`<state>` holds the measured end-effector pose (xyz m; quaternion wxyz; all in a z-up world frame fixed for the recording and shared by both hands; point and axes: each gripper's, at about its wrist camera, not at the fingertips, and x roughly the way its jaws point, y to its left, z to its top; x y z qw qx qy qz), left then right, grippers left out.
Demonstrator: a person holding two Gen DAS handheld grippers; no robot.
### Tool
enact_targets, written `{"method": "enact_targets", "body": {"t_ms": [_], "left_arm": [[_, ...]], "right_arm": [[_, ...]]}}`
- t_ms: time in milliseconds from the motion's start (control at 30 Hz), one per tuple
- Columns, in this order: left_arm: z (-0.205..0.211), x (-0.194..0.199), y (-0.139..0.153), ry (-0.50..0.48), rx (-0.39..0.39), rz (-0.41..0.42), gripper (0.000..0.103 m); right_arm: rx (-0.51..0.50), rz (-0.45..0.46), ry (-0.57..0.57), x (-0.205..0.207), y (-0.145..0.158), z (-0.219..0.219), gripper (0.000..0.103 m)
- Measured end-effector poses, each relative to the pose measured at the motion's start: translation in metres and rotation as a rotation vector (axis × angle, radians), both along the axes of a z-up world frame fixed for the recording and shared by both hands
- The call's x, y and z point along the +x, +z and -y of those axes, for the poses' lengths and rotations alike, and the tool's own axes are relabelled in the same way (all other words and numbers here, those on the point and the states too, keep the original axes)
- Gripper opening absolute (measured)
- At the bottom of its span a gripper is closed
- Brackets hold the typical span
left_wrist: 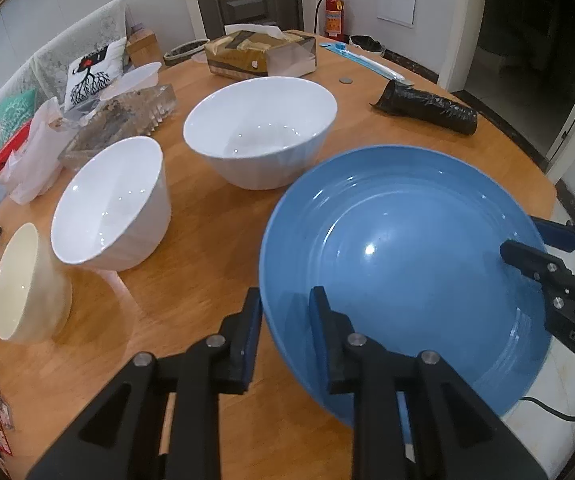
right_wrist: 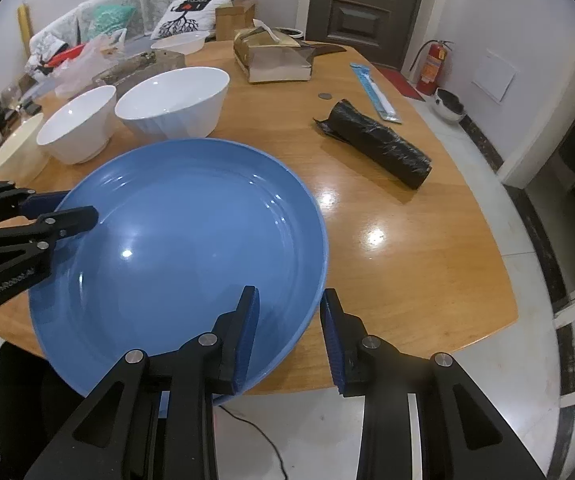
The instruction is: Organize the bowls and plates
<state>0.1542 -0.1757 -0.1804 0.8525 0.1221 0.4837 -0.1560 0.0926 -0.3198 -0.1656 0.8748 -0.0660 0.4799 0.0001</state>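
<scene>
1. Left wrist view: the blue plate (left_wrist: 403, 280) sits at the near edge of the round wooden table (left_wrist: 215, 240), with part of it hanging out past that edge over the floor
2. The left gripper (left_wrist: 285, 308) straddles the plate's rim, one finger outside and one inside; the jaws stand apart with a gap on either side of the rim, so it looks not yet clamped
3. The right gripper (right_wrist: 289, 312) does the same on the opposite side of the rim, one pad over the plate's inner face and one outside it, jaws apart, no squeeze visible
4. Behind the plate, toward the left edge of the table, three bowls stand in a row: a large white bowl (left_wrist: 259, 132), a smaller white bowl (left_wrist: 111, 204) and a cream bowl (left_wrist: 27, 284), each just beside the next
5. The plate looks glazed and glossy, so I judge it stiff, fairly heavy, slippery and breakable if dropped or knocked
6. The rim is the sensible place to hold, since it is thin enough for the pads; two grips on opposite sides should keep it level
7. The risk I see is the smooth glaze sliding out of a light pinch, and the overhang tipping it if only one side lifts
8. A black roll (right_wrist: 375, 140) and a tissue box (right_wrist: 271, 56) lie farther back, well apart from the plate
</scene>
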Motion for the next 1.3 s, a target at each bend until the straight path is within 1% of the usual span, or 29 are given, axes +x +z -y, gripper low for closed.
{"method": "enact_targets", "body": {"t_ms": [67, 133, 167, 200, 300, 367, 400, 433, 467, 500, 533, 600, 633, 667, 733, 767, 833, 933, 1067, 1133, 1267, 1300], "left_arm": [[-0.006, -0.002, 0.009, -0.004, -0.034, 0.009, 0.021], [-0.012, -0.003, 0.019, -0.009, -0.060, 0.022, 0.023], [-0.017, -0.005, 0.026, -0.012, -0.077, 0.032, 0.026], [-0.022, -0.005, 0.032, -0.013, -0.089, 0.040, 0.026], [-0.044, -0.003, 0.052, 0.003, -0.126, 0.061, 0.026], [-0.063, 0.001, 0.066, 0.021, -0.148, 0.077, 0.027], [-0.071, 0.004, 0.072, 0.030, -0.153, 0.085, 0.027], [-0.081, 0.007, 0.077, 0.037, -0.153, 0.093, 0.027], [-0.091, 0.012, 0.083, 0.042, -0.146, 0.104, 0.030], [-0.099, 0.016, 0.087, 0.044, -0.139, 0.111, 0.033], [-0.108, 0.022, 0.091, 0.046, -0.132, 0.121, 0.039], [-0.123, 0.034, 0.095, 0.047, -0.130, 0.120, 0.040], [-0.129, 0.041, 0.095, 0.050, -0.131, 0.113, 0.041], [-0.136, 0.051, 0.095, 0.052, -0.134, 0.099, 0.041], [-0.147, 0.071, 0.091, 0.054, -0.132, 0.065, 0.041], [-0.151, 0.078, 0.088, 0.055, -0.128, 0.055, 0.041], [-0.156, 0.093, 0.082, 0.058, -0.129, 0.036, 0.041], [-0.160, 0.115, 0.070, 0.044, -0.153, -0.007, 0.041], [-0.158, 0.141, 0.049, 0.042, -0.141, -0.062, 0.040], [-0.157, 0.151, 0.037, 0.045, -0.139, -0.093, 0.040], [-0.154, 0.158, 0.022, 0.040, -0.132, -0.117, 0.040], [-0.153, 0.159, 0.019, 0.038, -0.128, -0.120, 0.040]], "right_arm": [[-0.004, 0.026, -0.012, -0.001, 0.009, 0.002, 0.028], [0.034, 0.066, -0.002, -0.003, 0.023, 0.001, 0.039], [0.053, 0.091, 0.010, -0.004, 0.030, -0.001, 0.042], [0.069, 0.120, 0.027, -0.006, 0.038, -0.006, 0.048], [0.105, 0.178, 0.103, -0.006, 0.056, -0.029, 0.055], [0.149, 0.212, 0.171, -0.004, 0.063, -0.051, 0.062], [0.165, 0.222, 0.202, -0.002, 0.065, -0.062, 0.068], [0.174, 0.226, 0.225, 0.001, 0.065, -0.072, 0.071], [0.183, 0.225, 0.254, 0.004, 0.065, -0.084, 0.071], [0.189, 0.215, 0.282, 0.010, 0.064, -0.099, 0.072], [0.195, 0.205, 0.302, 0.014, 0.062, -0.110, 0.073], [0.215, 0.189, 0.342, 0.023, 0.058, -0.132, 0.077], [0.225, 0.184, 0.359, 0.027, 0.055, -0.142, 0.081], [0.232, 0.179, 0.374, 0.032, 0.051, -0.152, 0.083], [0.233, 0.168, 0.388, 0.042, 0.044, -0.167, 0.091], [0.231, 0.161, 0.392, 0.047, 0.040, -0.174, 0.093], [0.230, 0.151, 0.403, 0.058, 0.030, -0.187, 0.093], [0.207, 0.136, 0.406, 0.074, 0.018, -0.201, 0.093], [0.226, 0.057, 0.377, 0.100, 0.003, -0.213, 0.093], [0.222, 0.036, 0.362, 0.110, -0.002, -0.218, 0.093], [0.190, 0.025, 0.339, 0.124, -0.009, -0.224, 0.093], [0.168, 0.023, 0.336, 0.127, -0.012, -0.227, 0.093]]}}
